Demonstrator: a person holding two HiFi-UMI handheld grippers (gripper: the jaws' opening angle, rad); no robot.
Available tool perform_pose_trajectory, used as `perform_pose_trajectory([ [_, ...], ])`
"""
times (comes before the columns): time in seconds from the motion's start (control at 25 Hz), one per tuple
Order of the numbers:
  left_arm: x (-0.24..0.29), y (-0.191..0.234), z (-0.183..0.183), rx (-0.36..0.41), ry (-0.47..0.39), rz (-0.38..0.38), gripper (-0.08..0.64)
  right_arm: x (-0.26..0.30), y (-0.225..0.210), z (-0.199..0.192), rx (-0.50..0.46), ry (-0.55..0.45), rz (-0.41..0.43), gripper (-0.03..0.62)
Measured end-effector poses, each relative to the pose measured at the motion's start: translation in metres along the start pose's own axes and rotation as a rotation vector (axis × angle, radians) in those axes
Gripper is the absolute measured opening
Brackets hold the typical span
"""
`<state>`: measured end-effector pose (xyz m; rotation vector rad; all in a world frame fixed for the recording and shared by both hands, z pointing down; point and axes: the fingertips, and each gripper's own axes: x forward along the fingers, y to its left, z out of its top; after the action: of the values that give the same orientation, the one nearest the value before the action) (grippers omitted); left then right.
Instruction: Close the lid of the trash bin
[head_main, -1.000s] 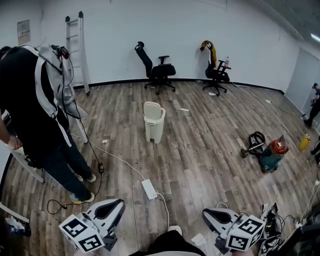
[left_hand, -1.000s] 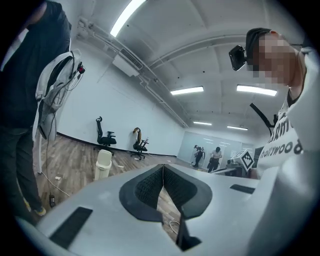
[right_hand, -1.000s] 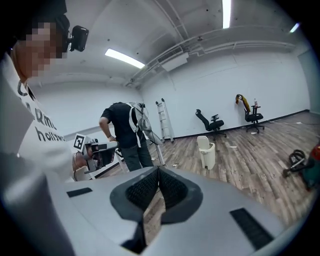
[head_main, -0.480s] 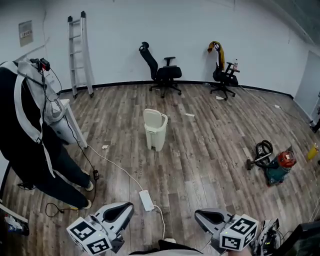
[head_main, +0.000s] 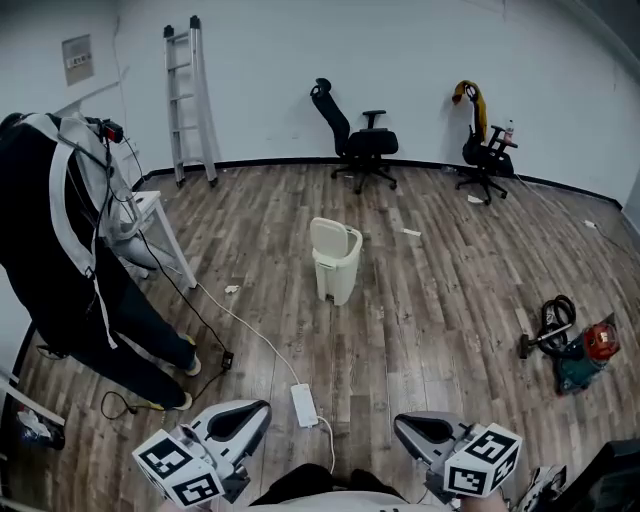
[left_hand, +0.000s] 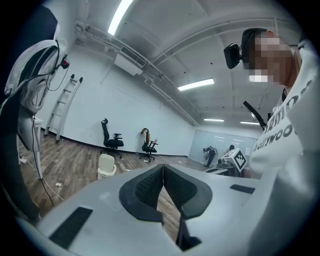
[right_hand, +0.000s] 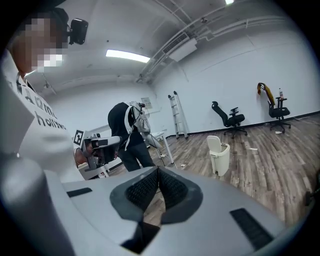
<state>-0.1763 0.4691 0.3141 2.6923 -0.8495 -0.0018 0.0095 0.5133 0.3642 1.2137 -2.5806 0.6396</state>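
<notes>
A small cream trash bin (head_main: 336, 262) stands on the wooden floor in the middle of the room, its lid tilted up and open. It shows far off as the bin (left_hand: 106, 166) in the left gripper view and the bin (right_hand: 219, 155) in the right gripper view. My left gripper (head_main: 243, 417) and right gripper (head_main: 418, 429) sit at the bottom of the head view, well short of the bin. Both have their jaws pressed together with nothing between them.
A person in dark clothes (head_main: 70, 270) stands at the left beside a white table (head_main: 150, 215). A white power strip (head_main: 303, 404) and cable lie on the floor between me and the bin. Two office chairs (head_main: 360, 145), a ladder (head_main: 190, 100) and a vacuum cleaner (head_main: 580, 350) stand around.
The view has shifted left and forward: the bin now appears nearer and more to the right. The person at left has stepped further left. Both grippers stay shut.
</notes>
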Motion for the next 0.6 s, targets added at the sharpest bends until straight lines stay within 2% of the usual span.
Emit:
perform_pose_trajectory([
  [0.16, 0.007, 0.016, -0.005, -0.021, 0.027, 0.03, 0.008, 0.024, -0.01, -0.001, 0.001, 0.025, 0.04, 0.011],
  [0.36, 0.034, 0.045, -0.006, -0.028, 0.052, 0.005, 0.008, 0.054, -0.035, 0.007, 0.016, 0.054, 0.035, 0.011],
  [0.48, 0.051, 0.07, 0.015, -0.046, 0.014, -0.01, 0.008, 0.072, -0.05, 0.029, 0.022, 0.065, 0.002, 0.011],
  [0.6, 0.072, 0.089, 0.047, -0.057, -0.05, -0.073, 0.008, 0.093, -0.06, 0.058, 0.008, 0.063, -0.007, 0.011],
])
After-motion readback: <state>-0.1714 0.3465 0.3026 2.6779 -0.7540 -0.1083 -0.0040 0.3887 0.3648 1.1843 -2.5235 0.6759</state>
